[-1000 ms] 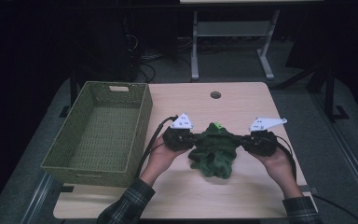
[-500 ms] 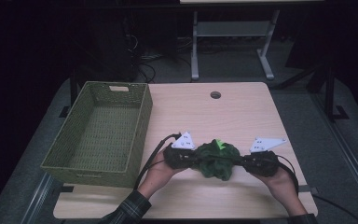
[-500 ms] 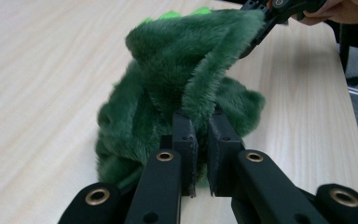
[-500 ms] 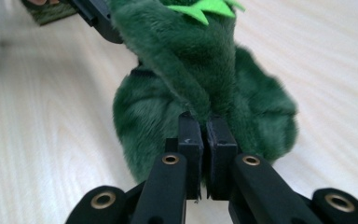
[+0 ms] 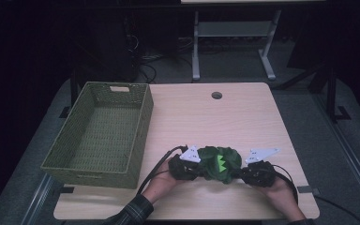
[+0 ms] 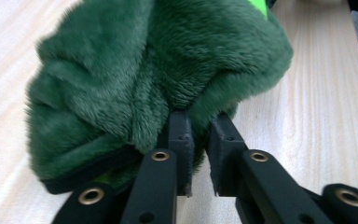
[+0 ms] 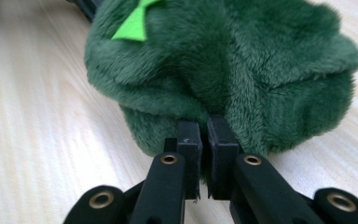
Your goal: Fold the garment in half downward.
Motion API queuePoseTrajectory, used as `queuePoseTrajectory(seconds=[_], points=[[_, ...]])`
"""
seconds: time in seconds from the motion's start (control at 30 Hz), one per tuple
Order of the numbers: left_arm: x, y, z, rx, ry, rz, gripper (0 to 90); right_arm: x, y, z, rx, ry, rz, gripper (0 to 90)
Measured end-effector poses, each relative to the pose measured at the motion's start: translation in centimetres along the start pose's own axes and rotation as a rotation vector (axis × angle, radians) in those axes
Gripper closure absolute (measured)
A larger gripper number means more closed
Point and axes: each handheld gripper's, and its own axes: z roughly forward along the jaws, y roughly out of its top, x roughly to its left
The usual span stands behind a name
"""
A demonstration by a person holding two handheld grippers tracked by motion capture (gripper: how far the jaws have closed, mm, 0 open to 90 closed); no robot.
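We see a dark green plush toy [image 5: 220, 164] bunched up near the front edge of the wooden table [image 5: 225, 117], with a bright green felt patch showing on its top. It sits between our two grippers, right of the wicker basket [image 5: 98, 133] and well apart from it.

Our left gripper [image 6: 199, 125] meets the toy's left side. Its jaws have just been opening a little: in the left gripper view a narrow gap shows between the pads, the fur crowds over their tips, and a black-trimmed hem of the toy lies beside the left jaw. We judge the pinch loosened, the pads no longer pressing firmly on the plush.

Our right gripper [image 7: 207, 130] meets the toy's right side. In the right gripper view its pads stand almost together with a fold of green fur nipped between them, so it is clamped on the toy.

In the high view, our hands hold both grippers low over the tabletop, cables trailing toward us. The basket stands on the table's left part. A small round hole [image 5: 216, 95] lies in the tabletop near the far edge.
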Motion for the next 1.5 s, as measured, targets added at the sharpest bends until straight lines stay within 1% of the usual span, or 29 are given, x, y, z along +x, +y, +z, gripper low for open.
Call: queuePoseTrajectory(seconds=[0.03, 0.1, 0.17, 0.23, 0.27, 0.33, 0.43, 0.5, 0.57, 0.63, 0.7, 0.77, 0.8, 0.83, 0.87, 0.97, 1.03, 1.07, 1.1, 1.13, 1.2, 1.27, 1.3, 1.33, 1.37, 1.47, 1.5], points=[[0.0, -0.1, 0.1, 0.006, -0.004, -0.005, 77.4, 0.0, 0.0, 0.2, 0.01, -0.008, -0.014, 84.3], [-0.3, -0.1, 0.0, 0.009, -0.009, -0.011, 72.3, 0.1, 0.0, 0.3, 0.014, -0.005, -0.014, 80.4], [-0.6, 0.0, -0.3, 0.015, -0.011, -0.016, 66.0, 0.2, 0.0, -0.2, -0.005, 0.019, -0.004, 75.3], [-1.1, 0.1, -1.0, 0.001, -0.033, -0.029, 62.2, 0.2, -0.1, -0.8, -0.025, 0.037, 0.01, 70.8], [-1.2, 0.1, -1.1, 0.001, -0.031, -0.025, 60.7, 0.3, -0.3, -1.3, -0.034, 0.047, 0.02, 69.3], [-1.6, 0.0, -1.4, -0.002, -0.036, -0.015, 59.2, 0.5, -0.5, -1.8, -0.045, 0.054, 0.017, 65.9], [-2.1, -0.2, -1.6, 0.004, -0.043, -0.008, 57.1, 0.8, -0.9, -2.3, -0.047, 0.065, 0.016, 63.9], [-2.5, -0.3, -1.8, 0.015, -0.048, -0.013, 55.9, 1.2, -1.0, -2.5, -0.038, 0.073, 0.01, 61.5], [-2.8, -0.4, -2.0, 0.014, -0.048, -0.012, 55.3, 1.5, -1.2, -2.5, -0.026, 0.078, 0.007, 59.8], [-2.9, -0.4, -2.5, 0.008, -0.043, -0.009, 55.5, 1.8, -1.4, -2.7, -0.025, 0.079, 0.004, 60.7], [-3.0, -0.3, -2.9, -0.006, -0.041, -0.01, 58.0, 1.8, -1.4, -3.0, -0.039, 0.079, 0.006, 65.5], [-2.9, 0.0, -3.4, -0.026, -0.034, -0.015, 63.2, 1.8, -1.2, -3.5, -0.067, 0.068, 0.008, 71.1], [-2.8, 0.2, -3.5, -0.033, -0.03, -0.029, 65.2, 1.6, -1.0, -3.7, -0.081, 0.065, 0.004, 73.0], [-2.5, 0.6, -3.6, -0.033, -0.027, -0.034, 67.8, 1.5, -0.7, -3.8, -0.089, 0.059, 0.008, 74.6], [-2.4, 0.8, -3.6, -0.039, -0.023, -0.043, 70.9, 1.2, -0.4, -3.9, -0.101, 0.045, 0.008, 76.0], [-1.8, 1.8, -3.7, -0.03, -0.001, -0.044, 79.2, 0.7, 0.3, -3.9, -0.117, 0.023, 0.004, 80.5], [-1.3, 2.3, -3.8, -0.034, 0.003, -0.057, 82.8, 0.3, 0.8, -3.8, -0.127, 0.016, 0.01, 83.4], [-1.0, 2.6, -3.9, -0.034, 0.009, -0.058, 84.5, 0.1, 0.9, -3.7, -0.13, 0.005, 0.001, 84.9], [-0.8, 2.8, -3.8, -0.037, 0.012, -0.065, 85.5, 0.0, 1.2, -3.7, -0.132, -0.001, 0.013, 85.5], [-0.5, 3.1, -3.7, -0.036, 0.017, -0.067, 86.5, -0.3, 1.4, -3.6, -0.134, -0.003, 0.006, 86.8], [0.1, 3.4, -3.3, -0.034, 0.026, -0.085, 87.9, -0.7, 1.8, -3.3, -0.133, -0.012, 0.002, 89.3], [0.5, 3.4, -2.8, -0.014, 0.041, -0.095, 88.4, -1.2, 1.9, -2.8, -0.124, -0.014, 0.011, 89.8], [0.7, 3.3, -2.5, 0.001, 0.047, -0.096, 88.6, -1.4, 1.9, -2.6, -0.108, -0.021, 0.011, 89.8], [0.9, 3.1, -2.1, 0.016, 0.042, -0.103, 89.1, -1.5, 1.8, -2.3, -0.092, -0.025, 0.008, 89.8], [0.9, 2.8, -1.7, 0.029, 0.042, -0.108, 89.1, -1.5, 1.8, -2.0, -0.07, -0.028, 0.017, 89.8], [1.1, 2.1, -0.9, 0.069, 0.044, -0.115, 89.1, -1.6, 1.3, -1.3, -0.049, -0.025, 0.022, 89.8], [1.2, 1.9, -0.7, 0.078, 0.04, -0.117, 89.0, -1.7, 1.1, -1.0, -0.035, -0.018, 0.027, 89.8]])
